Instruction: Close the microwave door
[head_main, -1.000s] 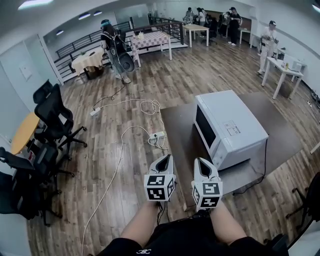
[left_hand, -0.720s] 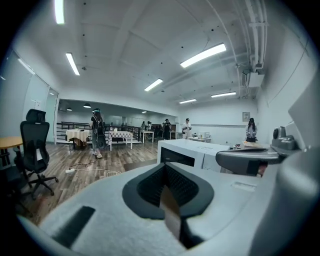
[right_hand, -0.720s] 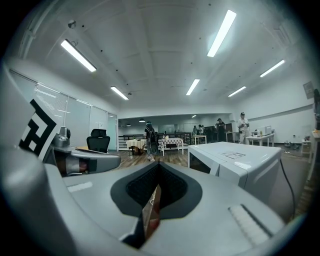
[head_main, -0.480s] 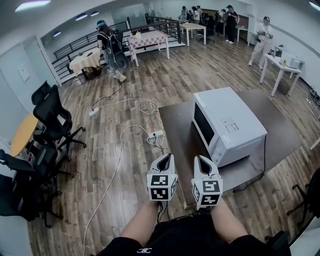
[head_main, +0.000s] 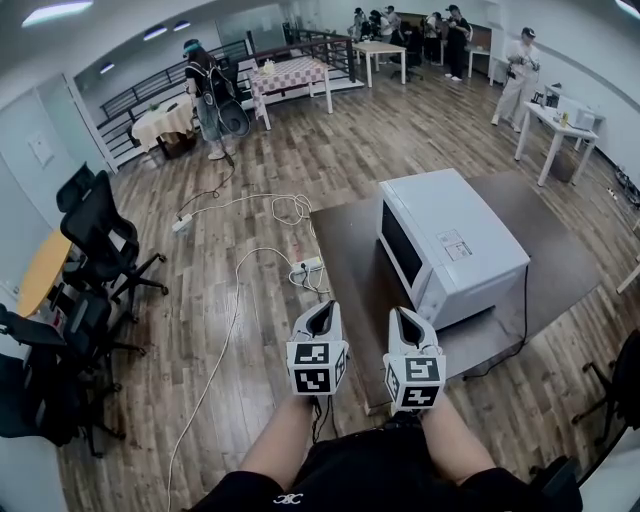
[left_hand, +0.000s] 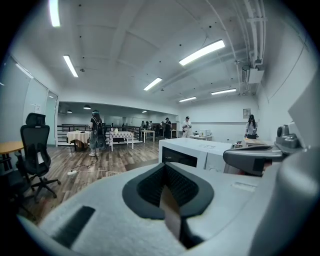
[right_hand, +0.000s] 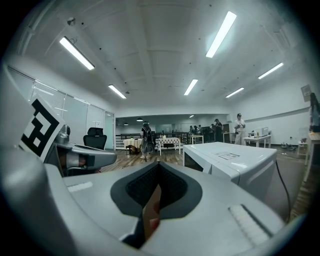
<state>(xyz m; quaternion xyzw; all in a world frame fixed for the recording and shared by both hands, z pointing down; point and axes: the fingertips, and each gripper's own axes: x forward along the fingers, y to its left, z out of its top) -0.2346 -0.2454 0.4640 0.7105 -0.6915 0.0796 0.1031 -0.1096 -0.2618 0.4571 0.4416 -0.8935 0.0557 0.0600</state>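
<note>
Bright even light from ceiling strips (right_hand: 220, 35), fisheye bending at edges, dark vignetted corners

Nothing legible. Sticker (head_main: 455, 247) atop the microwave (head_main: 432, 212): print too small to read. Square markers on the left hand-held gripper (head_main: 322, 312) and right hand-held gripper (head_main: 404, 318): black-and-white patterns only.

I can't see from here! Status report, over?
Left gripper and right gripper shut, empty. White boxy microwave on dark brown table: door looks closed. Nothing in the way.
</note>
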